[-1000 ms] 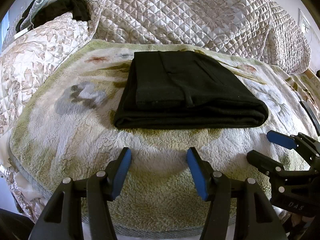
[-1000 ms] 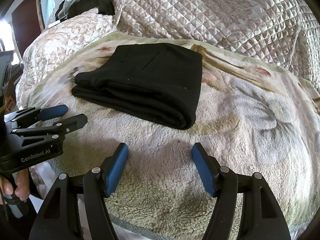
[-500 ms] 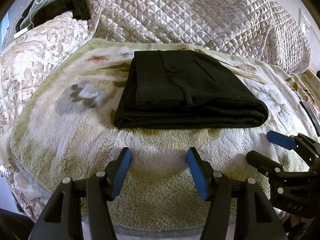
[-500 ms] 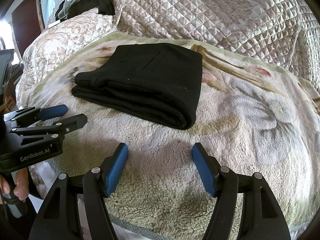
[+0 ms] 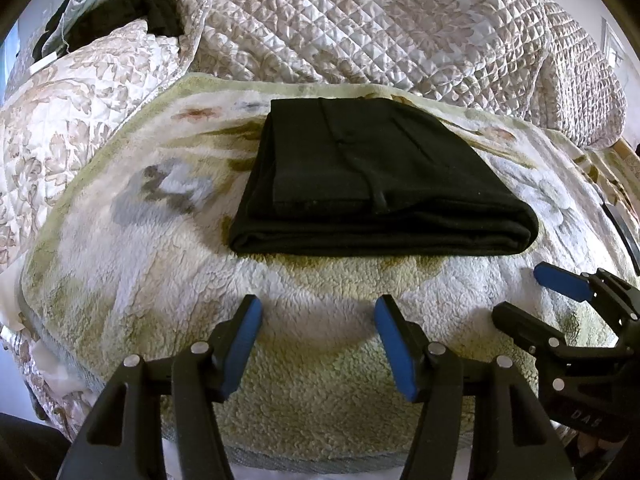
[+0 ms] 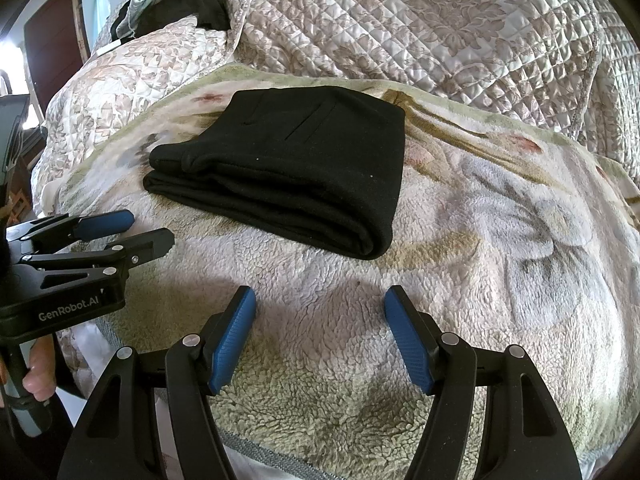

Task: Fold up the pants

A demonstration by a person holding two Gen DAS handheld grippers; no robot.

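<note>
Black pants [image 5: 372,176] lie folded into a compact rectangle on a fleecy floral blanket [image 5: 140,264]; they also show in the right wrist view [image 6: 296,168]. My left gripper [image 5: 318,312] is open and empty, hovering over the blanket a short way in front of the pants. My right gripper [image 6: 320,300] is open and empty, in front of and right of the pants. Each gripper shows in the other's view: the right one [image 5: 524,296] at right, the left one [image 6: 144,228] at left.
A quilted beige bedspread [image 5: 360,28] rises behind the blanket. Dark clothes [image 5: 132,4] lie piled at the back left. The blanket's near edge [image 6: 280,456] drops off just below the grippers. A dark door [image 6: 52,36] stands far left.
</note>
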